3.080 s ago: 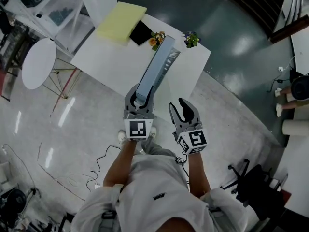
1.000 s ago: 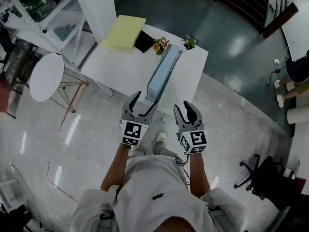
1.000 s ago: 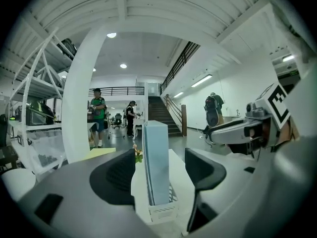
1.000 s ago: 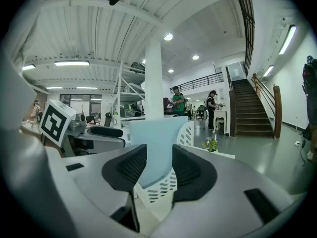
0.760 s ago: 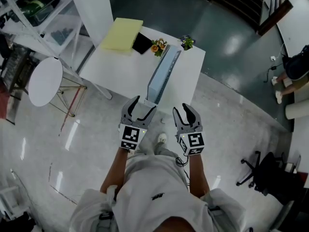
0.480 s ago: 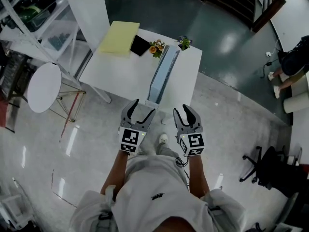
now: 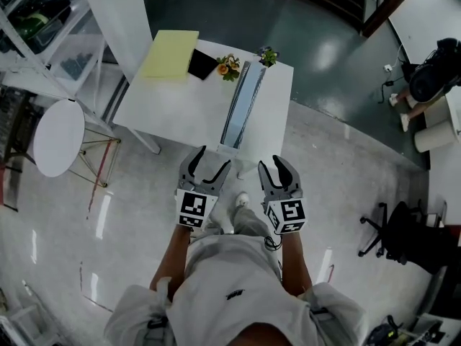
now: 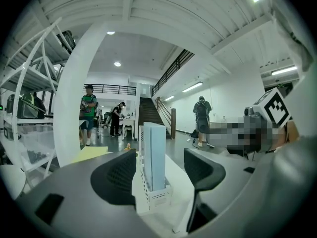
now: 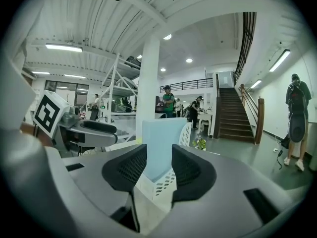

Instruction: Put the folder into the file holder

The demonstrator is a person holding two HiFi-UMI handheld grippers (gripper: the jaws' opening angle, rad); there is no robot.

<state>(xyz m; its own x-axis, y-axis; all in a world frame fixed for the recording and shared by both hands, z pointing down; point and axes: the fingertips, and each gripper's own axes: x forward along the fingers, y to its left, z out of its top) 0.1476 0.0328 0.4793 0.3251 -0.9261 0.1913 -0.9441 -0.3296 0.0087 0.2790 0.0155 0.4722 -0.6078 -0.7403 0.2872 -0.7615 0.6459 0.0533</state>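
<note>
A light blue folder (image 7: pixel 240 103) stands on edge in the white mesh file holder (image 7: pixel 232 147) on the white table (image 7: pixel 180 107). In the left gripper view the folder (image 8: pixel 153 152) rises out of the holder (image 8: pixel 156 198) ahead of the jaws. My left gripper (image 7: pixel 210 161) hangs over the floor just short of the table's near edge, open and empty. My right gripper (image 7: pixel 271 166) is beside it, shut with nothing in it. In the right gripper view, folder (image 9: pixel 161 143) and holder (image 9: pixel 184 129) show beyond the gripper (image 9: pixel 159 170).
At the table's far end lie a yellow pad (image 7: pixel 171 52), a black item (image 7: pixel 200 63), orange flowers (image 7: pixel 229 65) and a small plant (image 7: pixel 268 55). A round white side table (image 7: pixel 54 135) stands left, an office chair (image 7: pixel 392 229) right, a white pillar (image 7: pixel 115 13) behind.
Three seconds ago my left gripper was at the folder's near end; it has since drawn back, empty. Over the last second both grippers have moved slightly farther from the table.
</note>
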